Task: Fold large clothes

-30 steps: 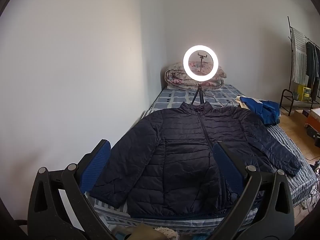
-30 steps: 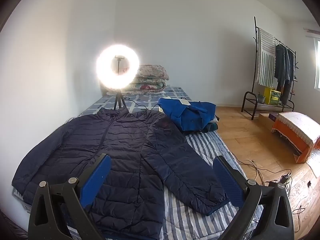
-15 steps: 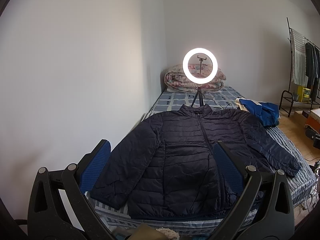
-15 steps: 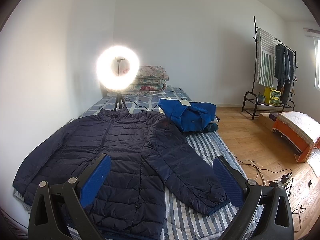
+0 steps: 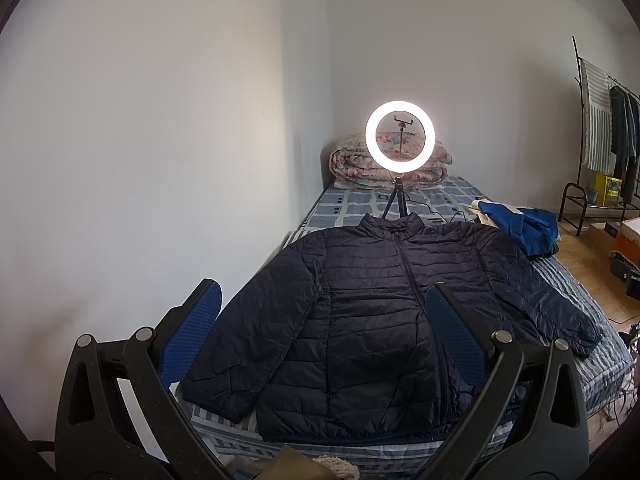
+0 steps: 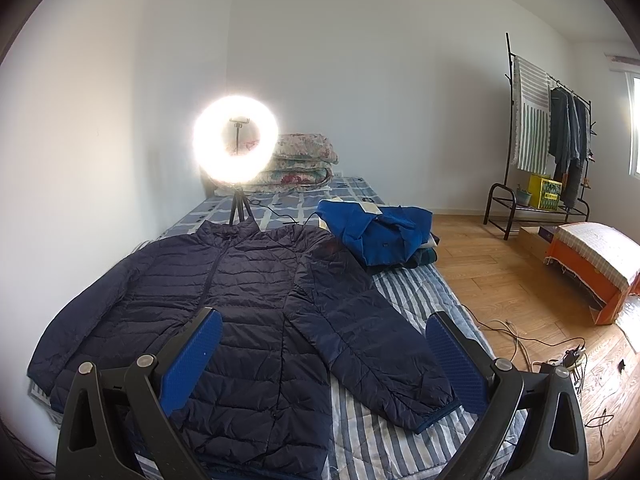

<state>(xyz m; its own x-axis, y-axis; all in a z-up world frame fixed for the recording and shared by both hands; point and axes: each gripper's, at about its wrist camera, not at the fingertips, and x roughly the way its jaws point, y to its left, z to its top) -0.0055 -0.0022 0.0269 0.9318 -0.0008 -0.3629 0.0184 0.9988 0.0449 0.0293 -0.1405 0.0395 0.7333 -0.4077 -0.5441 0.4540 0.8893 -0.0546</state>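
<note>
Nearest the lens, 2 handheld grippers poised above the foot of a striped bed (image 6: 404, 292), the left gripper (image 5: 322, 316) and the right gripper (image 6: 324, 346) each with blue-padded jaws spread wide and pinching nothing. Just beyond them, the task's garment: a dark navy puffer jacket (image 5: 372, 300) laid flat on its back, zipped shut, collar toward the far end of the bed, hem at the near edge, both sleeves angled out and down, the right sleeve (image 6: 376, 344) reaching close to the mattress side. No fold yet begun by the look of it; sleeves, sides and hem all left to turn in. Past the jacket's right shoulder, a heap of blue clothes (image 6: 380, 228). Behind the collar, a lit ring light (image 5: 400, 136) on a small tripod. Farthest from the jacket, rolled floral quilts (image 6: 304, 160) against the wall.
</note>
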